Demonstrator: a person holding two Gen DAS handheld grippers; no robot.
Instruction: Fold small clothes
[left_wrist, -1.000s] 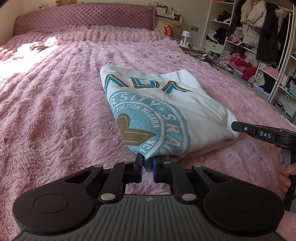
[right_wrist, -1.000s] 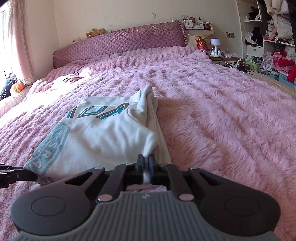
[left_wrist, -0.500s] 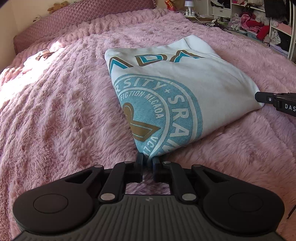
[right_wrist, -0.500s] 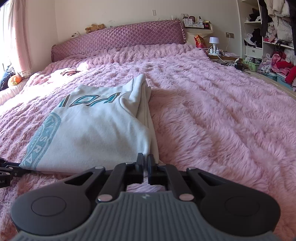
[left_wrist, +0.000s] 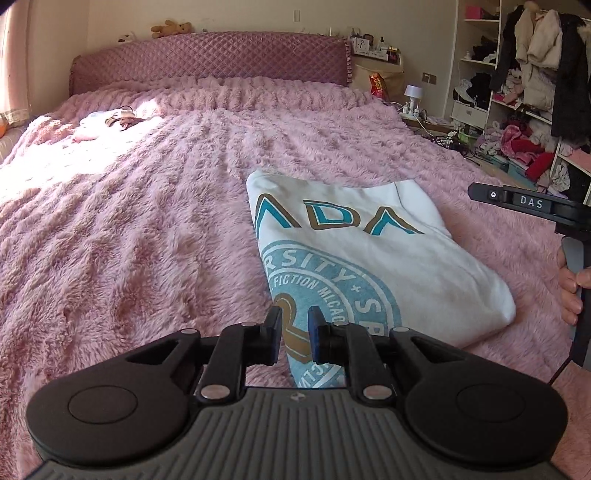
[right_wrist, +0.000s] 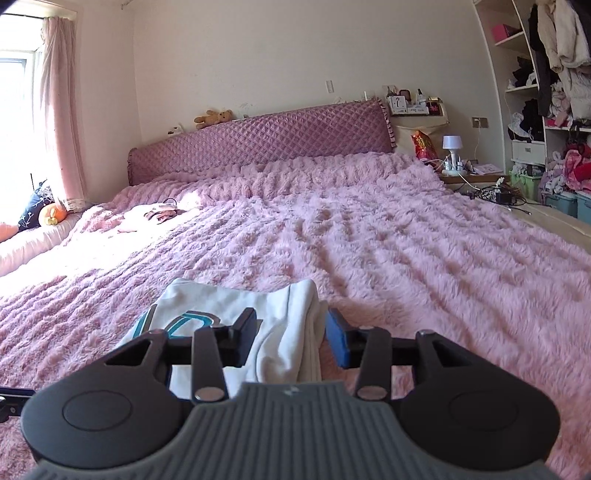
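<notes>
The white printed sweatshirt (left_wrist: 373, 266) lies folded on the pink fluffy bed (left_wrist: 147, 229), soft, light and limp (thick at its stacked edges). The left gripper (left_wrist: 294, 334) hangs over its near corner, jaws slightly parted, holding nothing; the right gripper (right_wrist: 290, 341) has jaws wide apart. I would pinch all layers at a corner.

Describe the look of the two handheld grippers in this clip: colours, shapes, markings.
Both are matte black with two round discs, silver pivot pins and a ribbed grey body. The left gripper has dark blue finger pads; the right gripper has brighter blue pads, white "DAS" lettering and a thin black cable.
</notes>
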